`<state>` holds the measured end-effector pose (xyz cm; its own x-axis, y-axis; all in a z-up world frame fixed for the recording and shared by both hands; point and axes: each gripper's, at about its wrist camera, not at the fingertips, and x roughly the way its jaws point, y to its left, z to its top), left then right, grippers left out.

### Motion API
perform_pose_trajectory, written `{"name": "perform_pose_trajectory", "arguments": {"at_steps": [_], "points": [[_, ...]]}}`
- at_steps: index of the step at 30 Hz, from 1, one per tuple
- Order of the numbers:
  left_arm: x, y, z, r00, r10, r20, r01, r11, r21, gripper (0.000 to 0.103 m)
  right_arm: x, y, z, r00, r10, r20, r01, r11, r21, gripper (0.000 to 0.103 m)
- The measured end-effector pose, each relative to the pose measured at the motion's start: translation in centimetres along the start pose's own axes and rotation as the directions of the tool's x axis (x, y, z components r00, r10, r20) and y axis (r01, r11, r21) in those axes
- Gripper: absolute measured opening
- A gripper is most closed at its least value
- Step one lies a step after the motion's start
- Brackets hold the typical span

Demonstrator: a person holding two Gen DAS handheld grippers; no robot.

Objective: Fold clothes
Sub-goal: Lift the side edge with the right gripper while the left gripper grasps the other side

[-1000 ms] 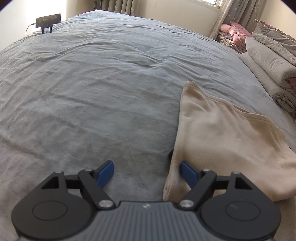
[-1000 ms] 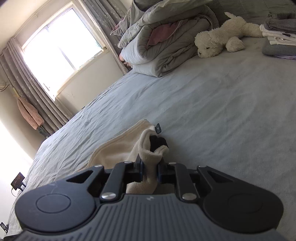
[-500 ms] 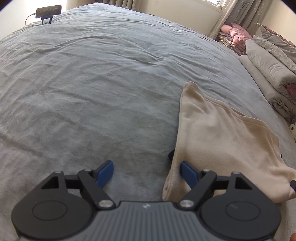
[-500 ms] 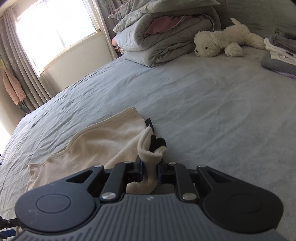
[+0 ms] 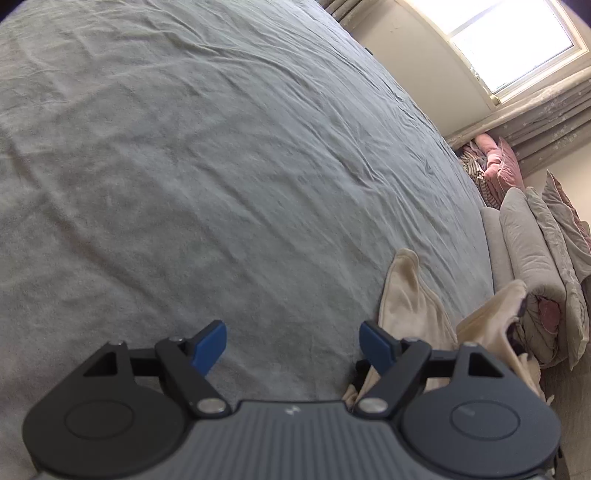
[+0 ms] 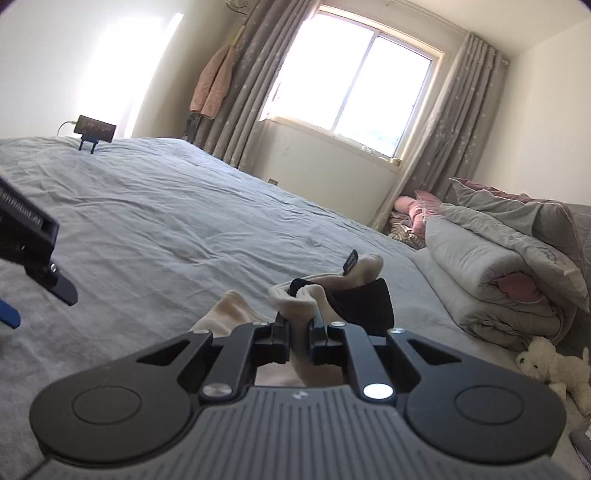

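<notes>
Your right gripper (image 6: 298, 334) pinches the cream fleece garment (image 6: 295, 299), lifted off the grey bedspread (image 6: 184, 221). Your left gripper (image 5: 293, 339) gapes wide, holding nothing

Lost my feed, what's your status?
Left gripper open, empty. Right gripper shut on beige garment, lifted off bed. Nothing blocking.

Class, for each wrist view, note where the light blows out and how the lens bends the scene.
Right wrist view: window and the wall to its left glare white, room lines bow. Left wrist view: window overexposed at the corner, bed bulges like a dome.
</notes>
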<state>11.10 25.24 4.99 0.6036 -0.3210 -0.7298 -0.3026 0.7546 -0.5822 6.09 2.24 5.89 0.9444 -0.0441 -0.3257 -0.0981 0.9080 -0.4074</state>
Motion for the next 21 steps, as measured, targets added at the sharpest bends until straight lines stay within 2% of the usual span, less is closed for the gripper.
{"name": "perform_pose_trajectory", "arguments": {"at_steps": [3, 5, 12, 15, 17, 18, 21], "points": [[-0.3, 0.9, 0.5, 1.000, -0.010, -0.003, 0.010, 0.999, -0.040, 0.080, 1.5, 4.8, -2.4, 0.997, 0.051, -0.062, -0.061, 0.984, -0.168, 0.009], [-0.3, 1.1, 0.7, 1.000, -0.019, -0.007, 0.018, 0.998, -0.058, 0.080, 1.3, 5.5, -3.3, 0.998, 0.035, -0.055, -0.045, 0.981, -0.188, 0.009], [-0.1, 1.2, 1.1, 0.998, -0.063, -0.026, 0.061, 0.994, -0.093, 0.080, -0.8, 2.1, -0.3, 0.995, 0.023, 0.093, -0.021, 0.999, -0.032, 0.008], [0.0, 1.3, 1.1, 0.998, -0.055, -0.025, 0.053, 0.994, -0.091, 0.080, -0.1, 4.2, -1.4, 0.996, 0.079, 0.041, -0.075, 0.991, -0.108, 0.008], [0.0, 1.5, 1.1, 0.999, -0.042, -0.023, 0.040, 0.995, -0.092, 0.080, 0.8, 6.5, -3.0, 0.995, 0.095, -0.004, -0.094, 0.974, -0.208, 0.008], [0.0, 1.5, 1.1, 0.999, -0.041, -0.021, 0.039, 0.995, -0.093, 0.080, 0.7, 7.0, -3.4, 0.997, 0.080, 0.009, -0.076, 0.971, -0.227, 0.008], [-0.4, 1.7, 1.1, 0.999, -0.043, -0.012, 0.041, 0.995, -0.091, 0.080, 0.4, 6.2, -2.4, 0.996, 0.081, 0.024, -0.076, 0.983, -0.170, 0.008]]}}
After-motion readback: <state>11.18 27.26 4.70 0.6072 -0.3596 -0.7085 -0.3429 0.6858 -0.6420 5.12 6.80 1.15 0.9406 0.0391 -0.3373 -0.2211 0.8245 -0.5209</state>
